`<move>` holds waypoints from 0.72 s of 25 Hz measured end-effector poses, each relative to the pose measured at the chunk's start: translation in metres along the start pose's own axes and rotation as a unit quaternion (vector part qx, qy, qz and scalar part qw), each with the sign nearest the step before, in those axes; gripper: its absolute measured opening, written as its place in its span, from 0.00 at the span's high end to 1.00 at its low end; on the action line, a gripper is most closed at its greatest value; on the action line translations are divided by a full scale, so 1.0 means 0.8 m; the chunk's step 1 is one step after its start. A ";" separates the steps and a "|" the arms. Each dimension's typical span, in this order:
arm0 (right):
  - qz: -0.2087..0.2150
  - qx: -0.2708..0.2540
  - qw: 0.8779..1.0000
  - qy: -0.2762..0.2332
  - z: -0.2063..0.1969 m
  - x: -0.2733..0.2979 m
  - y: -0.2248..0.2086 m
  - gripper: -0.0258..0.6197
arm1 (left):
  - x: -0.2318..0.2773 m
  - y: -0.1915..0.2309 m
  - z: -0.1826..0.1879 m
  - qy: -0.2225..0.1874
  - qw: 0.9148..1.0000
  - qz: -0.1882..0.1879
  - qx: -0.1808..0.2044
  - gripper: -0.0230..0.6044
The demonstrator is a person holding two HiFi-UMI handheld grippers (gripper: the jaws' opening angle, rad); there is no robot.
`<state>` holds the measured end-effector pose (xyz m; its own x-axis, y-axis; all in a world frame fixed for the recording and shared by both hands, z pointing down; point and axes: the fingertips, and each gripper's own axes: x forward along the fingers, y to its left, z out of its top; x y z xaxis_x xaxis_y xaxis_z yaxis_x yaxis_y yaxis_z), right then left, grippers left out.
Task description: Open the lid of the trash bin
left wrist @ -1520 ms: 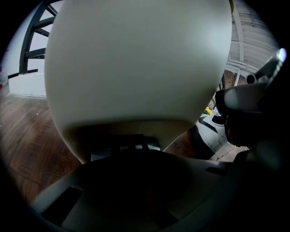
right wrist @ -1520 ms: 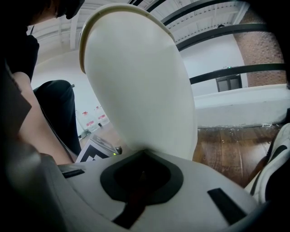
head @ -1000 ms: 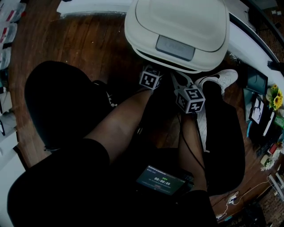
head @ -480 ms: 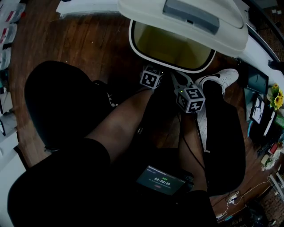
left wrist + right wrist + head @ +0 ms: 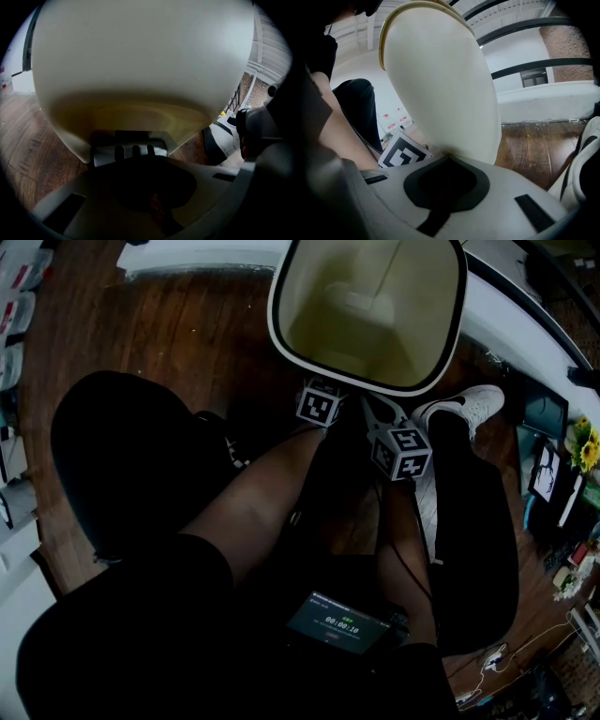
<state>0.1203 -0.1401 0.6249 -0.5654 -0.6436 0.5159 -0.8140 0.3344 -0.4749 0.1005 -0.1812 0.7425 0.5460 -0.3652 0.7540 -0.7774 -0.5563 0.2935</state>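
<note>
The cream trash bin (image 5: 279, 329) stands open on the wooden floor. Its pale yellow inside shows from above, and the lid is swung up out of the head view. Both grippers sit low at the bin's front, their tips hidden under its rim; only the marker cubes of the left (image 5: 319, 406) and right (image 5: 402, 452) grippers show. In the left gripper view, my left gripper (image 5: 140, 164) lies against the ribbed grey pedal (image 5: 129, 150) at the bin's foot, jaws together. My right gripper (image 5: 446, 165) rests against the bin's wall (image 5: 440, 84), jaws together, holding nothing.
A person's bare legs and a black seat (image 5: 131, 456) fill the near floor. A white shoe (image 5: 466, 407) stands right of the bin. A small screen (image 5: 339, 622) is near the lap. A white ledge (image 5: 530, 338) and clutter run along the right.
The bin's lid has swung from shut, through half raised, to fully up, baring the inside. Both grippers have stayed almost still at the bin's foot.
</note>
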 end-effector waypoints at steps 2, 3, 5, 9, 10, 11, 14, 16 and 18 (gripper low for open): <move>-0.002 -0.006 1.000 -0.002 0.000 0.001 -0.002 0.92 | 0.003 -0.001 0.001 -0.002 1.000 -0.002 -0.001 0.91; -0.001 -0.006 1.000 -0.001 0.000 0.001 -0.002 0.92 | 0.003 -0.001 0.000 -0.001 1.000 -0.002 0.000 0.91; -0.004 -0.010 1.000 -0.001 0.001 0.001 -0.002 0.92 | 0.001 -0.001 -0.001 0.006 1.000 0.002 -0.001 0.91; -0.009 -0.017 1.000 -0.003 0.002 0.001 -0.005 0.92 | -0.003 -0.003 0.003 0.006 1.000 -0.002 -0.003 0.91; -0.008 -0.015 1.000 -0.002 0.002 0.001 -0.004 0.92 | -0.003 -0.005 0.001 0.008 1.000 -0.006 -0.006 0.91; -0.006 -0.010 1.000 -0.001 0.001 0.001 -0.003 0.92 | -0.002 -0.007 -0.001 0.011 1.000 -0.011 -0.010 0.91; -0.008 -0.014 1.000 0.000 -0.001 0.001 -0.005 0.92 | -0.002 -0.008 -0.001 0.012 1.000 -0.014 -0.011 0.91; -0.013 -0.022 1.000 0.002 -0.002 0.001 -0.007 0.92 | 0.000 -0.006 0.000 0.007 1.000 -0.011 -0.009 0.91; -0.011 -0.016 1.000 0.003 -0.002 0.001 -0.004 0.92 | -0.002 -0.004 0.005 -0.001 1.000 -0.007 -0.004 0.91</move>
<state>0.1221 -0.1402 0.6278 -0.5484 -0.6468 0.5300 -0.8298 0.3425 -0.4406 0.1033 -0.1816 0.7377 0.5577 -0.3590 0.7484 -0.7718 -0.5561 0.3084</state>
